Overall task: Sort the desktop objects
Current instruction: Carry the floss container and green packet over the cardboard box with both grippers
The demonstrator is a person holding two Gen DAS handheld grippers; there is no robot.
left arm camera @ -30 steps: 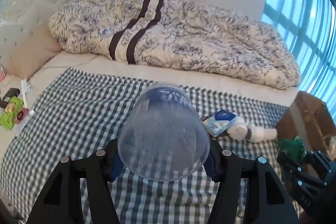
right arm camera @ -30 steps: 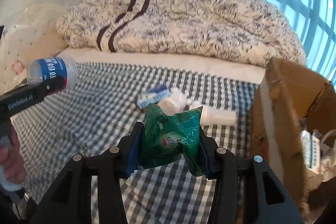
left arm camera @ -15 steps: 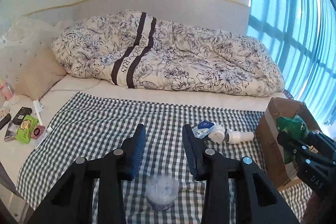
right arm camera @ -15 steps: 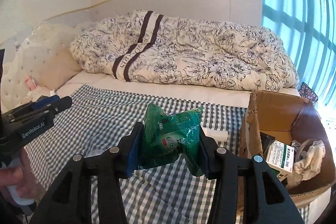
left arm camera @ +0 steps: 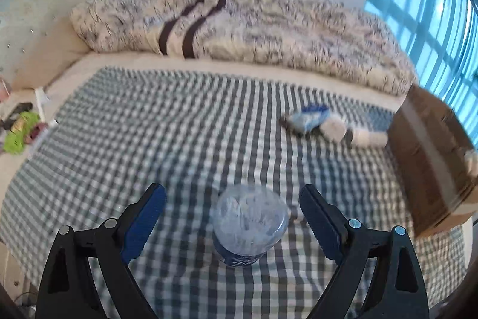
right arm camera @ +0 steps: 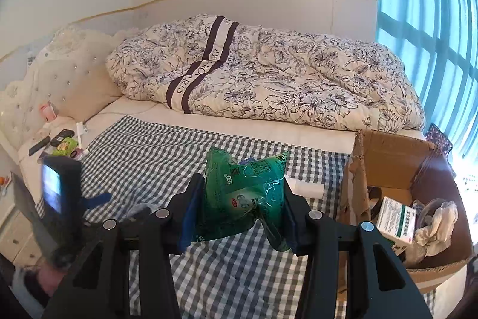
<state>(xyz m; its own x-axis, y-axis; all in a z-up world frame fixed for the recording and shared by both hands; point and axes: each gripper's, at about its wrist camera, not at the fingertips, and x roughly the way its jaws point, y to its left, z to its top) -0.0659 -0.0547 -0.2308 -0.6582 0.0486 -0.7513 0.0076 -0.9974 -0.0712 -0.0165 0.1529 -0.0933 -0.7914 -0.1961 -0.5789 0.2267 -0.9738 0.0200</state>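
A clear plastic bottle [left arm camera: 249, 226] with a blue label rests on the checked cloth [left arm camera: 167, 139], its base toward the camera. My left gripper [left arm camera: 233, 193] is open wide, one finger on each side of the bottle and neither touching it. My right gripper [right arm camera: 240, 184] is shut on a green plastic packet [right arm camera: 245, 193], held above the cloth just left of the open cardboard box [right arm camera: 388, 157]. In the right wrist view the left gripper [right arm camera: 59, 193] shows blurred at the far left, a hand beneath it.
A blue-and-white packet [left arm camera: 310, 117] and a white bottle [left arm camera: 367, 136] lie on the cloth beside the cardboard box [left arm camera: 430, 157]. The box holds a green-and-white carton [right arm camera: 394, 220] and crumpled tissue [right arm camera: 436, 223]. A quilt [right arm camera: 269, 73] fills the back. Small items [left arm camera: 21, 130] lie at the left.
The left gripper let go of the bottle, which now rests on the cloth; its jaws have spread wider and dropped around it. The right gripper rose, still holding the green packet.
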